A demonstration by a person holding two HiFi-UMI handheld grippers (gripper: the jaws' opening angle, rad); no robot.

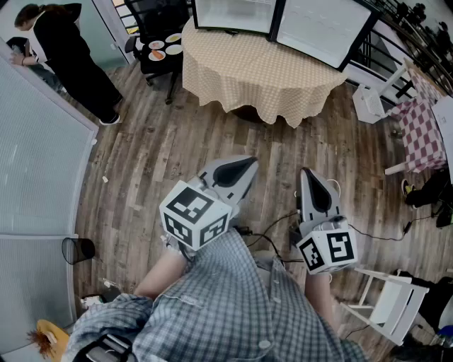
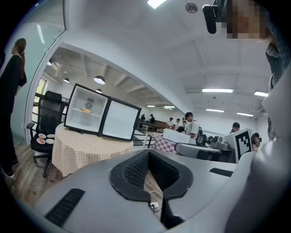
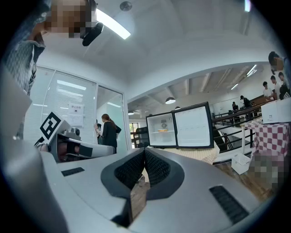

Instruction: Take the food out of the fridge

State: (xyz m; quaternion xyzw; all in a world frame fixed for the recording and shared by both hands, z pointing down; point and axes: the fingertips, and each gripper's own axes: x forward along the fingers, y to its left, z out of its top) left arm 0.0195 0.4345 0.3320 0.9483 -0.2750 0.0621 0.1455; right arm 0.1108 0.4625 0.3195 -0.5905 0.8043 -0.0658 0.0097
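A small fridge (image 1: pixel 237 14) stands on the round table with a checked cloth (image 1: pixel 262 74), its door (image 1: pixel 322 30) swung open. Food lies on its shelf (image 2: pixel 86 109), seen also in the right gripper view as food (image 3: pixel 162 130), too small to name. Both grippers are held over the wooden floor well short of the table, pointing toward it. My left gripper (image 1: pixel 244 166) is shut with nothing between its jaws (image 2: pixel 148 152). My right gripper (image 1: pixel 309 173) is beside it, its tips meeting and empty (image 3: pixel 144 151).
A black chair (image 1: pixel 157 46) with plates on its seat stands left of the table. A person in black (image 1: pixel 67 49) stands at the far left by a glass wall. A bin (image 1: pixel 78 249), floor cables (image 1: pixel 272 230), a white chair (image 1: pixel 386 304) and a checked side table (image 1: pixel 421 131) surround me.
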